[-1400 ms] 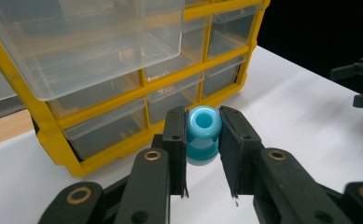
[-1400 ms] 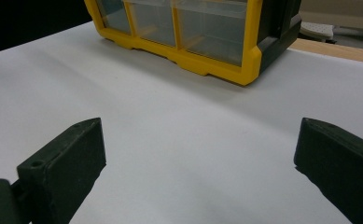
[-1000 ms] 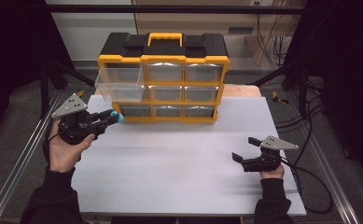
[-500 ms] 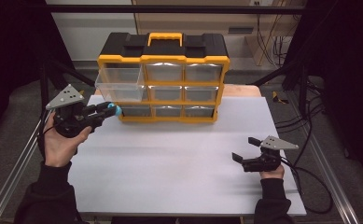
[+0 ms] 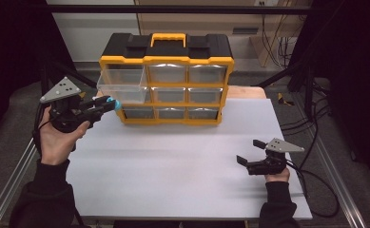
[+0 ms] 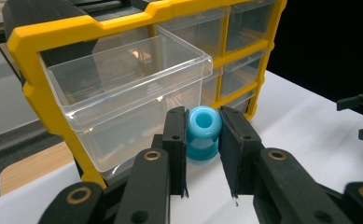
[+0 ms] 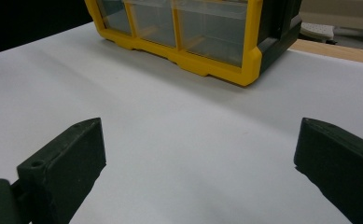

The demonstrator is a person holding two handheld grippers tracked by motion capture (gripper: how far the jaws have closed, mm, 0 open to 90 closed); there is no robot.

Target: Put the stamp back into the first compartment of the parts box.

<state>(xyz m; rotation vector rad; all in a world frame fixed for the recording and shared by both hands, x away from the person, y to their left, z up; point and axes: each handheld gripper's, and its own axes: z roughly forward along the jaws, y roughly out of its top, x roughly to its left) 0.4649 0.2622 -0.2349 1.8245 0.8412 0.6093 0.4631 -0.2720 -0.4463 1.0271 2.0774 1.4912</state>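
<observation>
White counter [image 5: 173,166], matte and bare across its middle, framed by aluminium rails along both long sides. Yellow-and-black drawer cabinet [image 5: 168,78] at the far edge of the counter, carry handle on top, three rows of clear drawers. Top-left clear drawer [image 5: 121,85] pulled out from the cabinet, nothing visible inside through its walls. A strip of bare wood just behind and beside the cabinet's base. Beyond the cabinet, a pale wall with a wooden panel and a bundle of hanging cables; dark floor and black frame struts to either side of the cabinet.

Left tool [image 5: 110,103] raised off the counter at the cabinet's left front corner, just below the pulled-out drawer, clenched on a blue spool [image 6: 203,134]: pads pressed against both flanks, bore facing up, spool just in front of the drawer's clear front wall. Right tool [image 5: 249,154] well apart from the cabinet, low over the near right part of the counter, released, jaws spread wide with nothing between them, aimed toward the cabinet's right front corner. Black cable [image 5: 316,178] trailing from it off the counter's right edge.
</observation>
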